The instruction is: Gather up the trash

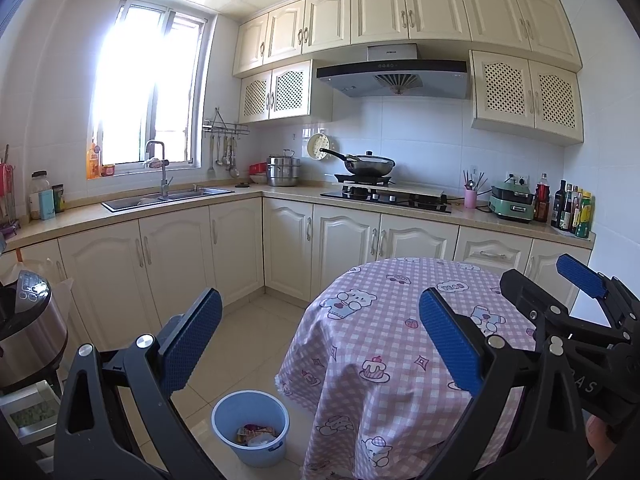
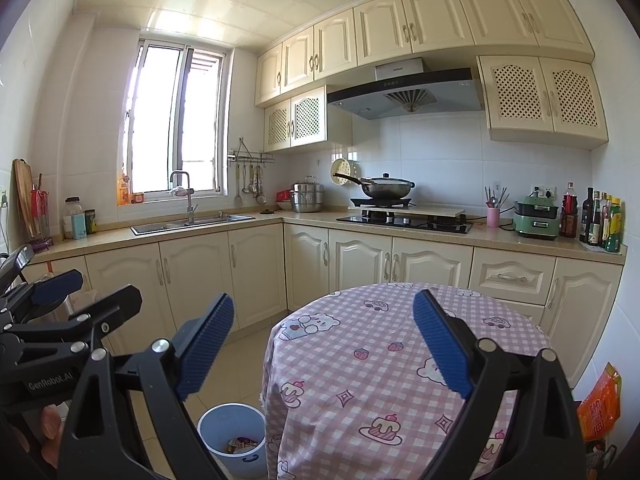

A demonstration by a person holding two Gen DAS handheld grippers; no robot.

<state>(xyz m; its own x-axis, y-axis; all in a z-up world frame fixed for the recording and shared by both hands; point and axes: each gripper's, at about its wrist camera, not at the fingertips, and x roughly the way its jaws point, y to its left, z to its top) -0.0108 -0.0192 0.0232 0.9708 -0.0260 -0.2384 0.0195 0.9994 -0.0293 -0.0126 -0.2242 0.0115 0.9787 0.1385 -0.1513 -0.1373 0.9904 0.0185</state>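
1. Both hand-held grippers hang open and empty above a round desk (image 1: 384, 360) draped in a pink checked cartoon tablecloth: the left hand-held gripper (image 1: 320, 340) and the right hand-held gripper (image 2: 324, 340), blue pads spread wide.
2. A blue plastic bin (image 1: 251, 428) stands on the tiled floor beside the desk, wrappers (image 1: 256, 436) lying inside.
3. An orange packet (image 2: 600, 404) shows at the right edge of the right wrist view.

The light-blue plastic bin (image 1: 251, 428) stands upright on the tiled floor, just left of the round table's draped pink checked cloth (image 1: 400, 360), near in the scene. Down inside sits the trash (image 1: 256, 435): a small heap of crumpled colourful wrappers and something white, low at the bottom.
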